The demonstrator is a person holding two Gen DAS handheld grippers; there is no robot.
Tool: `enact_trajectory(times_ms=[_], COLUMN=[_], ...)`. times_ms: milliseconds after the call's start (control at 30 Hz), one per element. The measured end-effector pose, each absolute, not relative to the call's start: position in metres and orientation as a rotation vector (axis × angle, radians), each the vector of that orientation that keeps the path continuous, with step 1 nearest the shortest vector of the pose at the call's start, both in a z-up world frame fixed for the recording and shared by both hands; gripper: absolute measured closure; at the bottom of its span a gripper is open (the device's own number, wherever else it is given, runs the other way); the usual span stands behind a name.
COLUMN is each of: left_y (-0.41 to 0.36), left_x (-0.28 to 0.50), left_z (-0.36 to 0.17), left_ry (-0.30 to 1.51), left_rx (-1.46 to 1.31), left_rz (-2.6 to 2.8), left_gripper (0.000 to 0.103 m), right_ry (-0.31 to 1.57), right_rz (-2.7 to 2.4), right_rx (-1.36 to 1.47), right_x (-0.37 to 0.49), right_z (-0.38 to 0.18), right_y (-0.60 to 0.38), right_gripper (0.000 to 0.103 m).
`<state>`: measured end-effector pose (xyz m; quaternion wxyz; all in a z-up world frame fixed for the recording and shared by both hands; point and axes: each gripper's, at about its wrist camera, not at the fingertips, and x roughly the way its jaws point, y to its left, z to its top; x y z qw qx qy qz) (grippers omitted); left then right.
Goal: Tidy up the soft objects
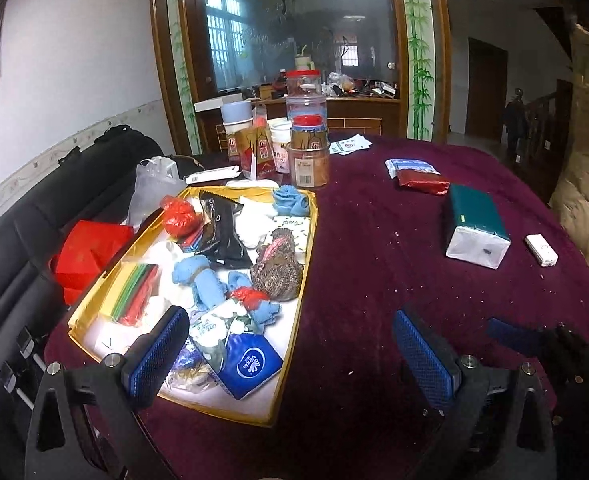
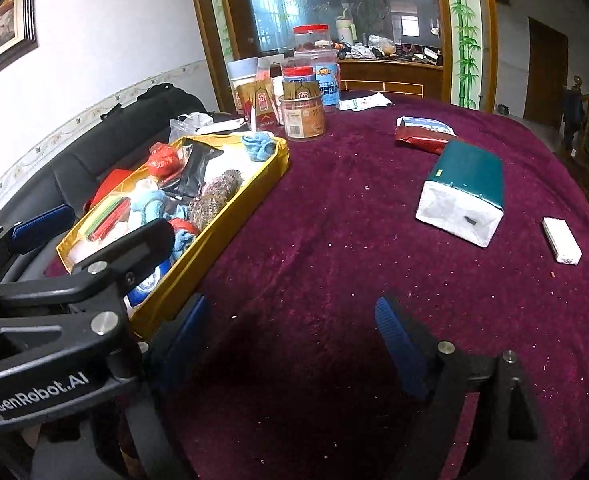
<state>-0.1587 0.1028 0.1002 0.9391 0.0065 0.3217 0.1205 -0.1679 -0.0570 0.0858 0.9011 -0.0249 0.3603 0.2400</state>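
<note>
Grippers both gape wide and empty. Green tissue pack (image 2: 466, 188) lies right of centre on the cloth, long axis running away; right gripper (image 2: 290, 344) is nearer. Yellow tray (image 1: 294, 316) sits beneath left gripper (image 1: 290, 356).

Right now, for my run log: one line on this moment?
left tongs: open, empty | right tongs: open, empty | yellow tray: full | green tissue pack: on tablecloth

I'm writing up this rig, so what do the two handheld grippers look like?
Both are matte black, angular frames with round silver bolt heads. Each finger carries a blue, finely dotted rubber pad. The left gripper shows white "GenRobot.AI" lettering on its side in the right wrist view. The right gripper matches it. No cables or sleeves show.
</note>
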Motion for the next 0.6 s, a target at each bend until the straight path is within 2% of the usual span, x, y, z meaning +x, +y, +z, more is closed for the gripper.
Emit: enact_trajectory(times_ms=[600], left_y=[0.115], left_x=[-0.151], left_z=[0.088], left_ry=[0.722], left_rx=[-0.037], left_rz=[0.233], left_gripper=[0.0], right_ry=[0.758], right_rz=[0.492], right_rx=[-0.095], right_x=[-0.168], right_z=[0.081], right_y=[-0.045], right_gripper=[0.019])
